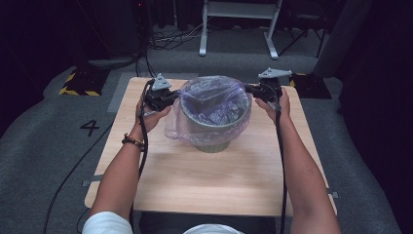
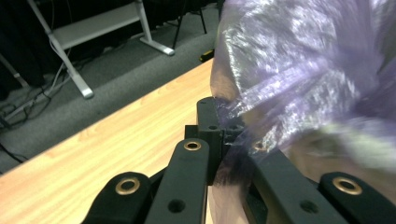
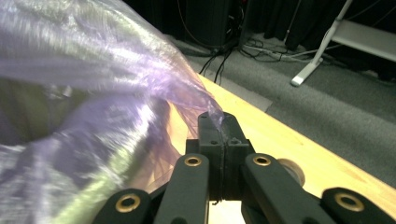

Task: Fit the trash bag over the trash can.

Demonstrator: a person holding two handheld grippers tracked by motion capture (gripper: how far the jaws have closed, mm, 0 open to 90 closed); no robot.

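High view: A grey-green bin [image 1: 212,131] stands on the far half of the tabletop [image 1: 209,180], lined with a translucent purple bag [image 1: 214,95] whose mouth drapes over the rim. The left hand-held gripper [image 1: 171,97] meets the bag's edge at the bin's left side; the right hand-held gripper [image 1: 249,88] meets it at the right side. The bag's skirt hangs loose down the bin's left wall.

Left gripper view: The left hand-held gripper [image 2: 223,128] is closed, with a fold of purple bag [image 2: 299,70] film pinched between its pads. The tabletop [image 2: 107,149] lies below.

Right gripper view: The right hand-held gripper [image 3: 223,130] is likewise closed on a gathered point of the bag [image 3: 93,70] film, which stretches away from the pads under light tension.

Procedure: The step in hand appears to be working the bag's mouth at the rim. Move both grippers together at equal height. Keep tension even; thin film tears at a pinch point. Avoid tipping the bin.
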